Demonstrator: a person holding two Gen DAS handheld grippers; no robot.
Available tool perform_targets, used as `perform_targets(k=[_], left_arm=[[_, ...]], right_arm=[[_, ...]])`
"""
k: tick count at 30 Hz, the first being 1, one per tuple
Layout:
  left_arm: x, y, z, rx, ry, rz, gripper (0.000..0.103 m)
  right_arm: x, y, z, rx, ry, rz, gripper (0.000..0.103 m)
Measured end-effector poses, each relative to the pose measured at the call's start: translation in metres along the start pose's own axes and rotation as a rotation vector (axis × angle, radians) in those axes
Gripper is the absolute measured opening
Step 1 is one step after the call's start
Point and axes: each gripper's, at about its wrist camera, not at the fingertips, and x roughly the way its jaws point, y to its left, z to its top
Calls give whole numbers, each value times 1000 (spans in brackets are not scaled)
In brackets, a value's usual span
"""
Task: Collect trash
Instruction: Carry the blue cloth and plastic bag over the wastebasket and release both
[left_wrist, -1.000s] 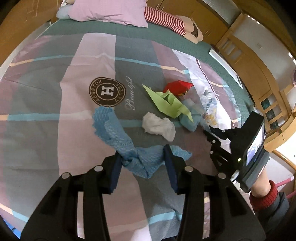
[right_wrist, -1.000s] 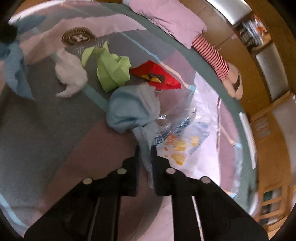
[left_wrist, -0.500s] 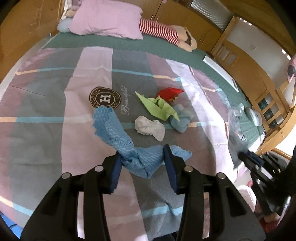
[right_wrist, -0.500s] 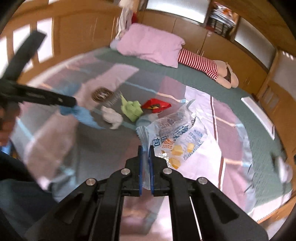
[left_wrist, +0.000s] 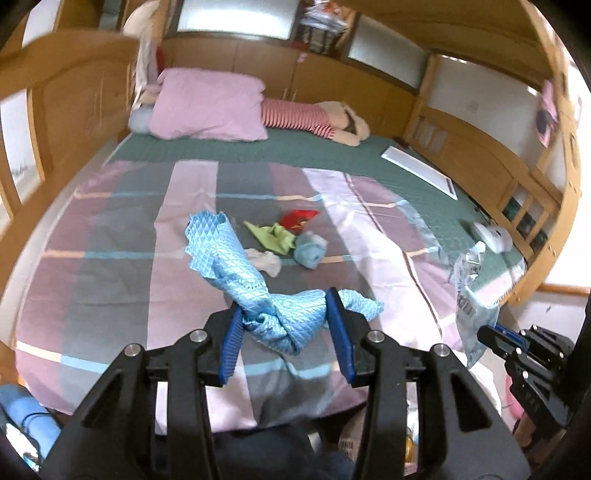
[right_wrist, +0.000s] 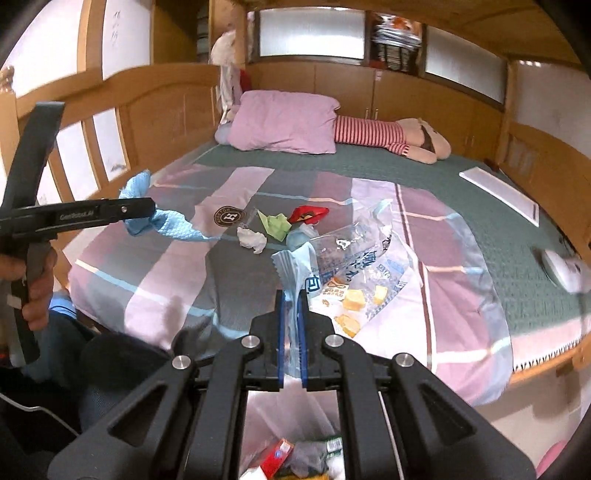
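Left gripper (left_wrist: 284, 325) clamped on blue waffle cloth (left_wrist: 236, 269), cloth lifted clear of bed (left_wrist: 110, 280), one end sticking up, other end drooping past right finger. Right gripper (right_wrist: 291, 325) pinched tight on clear snack bag (right_wrist: 354, 266), bag hanging up off bedspread. Rest of trash lying mid-bed, bunched close: green paper (left_wrist: 271, 236), red wrapper (left_wrist: 298, 218), white tissue wad (left_wrist: 264, 260), pale blue wad (left_wrist: 311, 249). Trash bin (right_wrist: 295, 458) right under right gripper, wrappers inside. Pink pillow (left_wrist: 208, 105) and striped plush (left_wrist: 314, 118) at headboard end.
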Motion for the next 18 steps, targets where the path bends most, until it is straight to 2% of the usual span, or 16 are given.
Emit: perform_targets(k=[8,15,18], left_arm=[[-43,-43,-27,62,-37,24,43],[-69,-52,-35,76,-68,25,43],[-71,-53,-36,84,-68,15,43]], right_arm=[[-51,-13,-25,17,-43,5,7],[-75,-19,-39,16,-40,-25,7],[-78,-21,-48,17,-11,-14,7]])
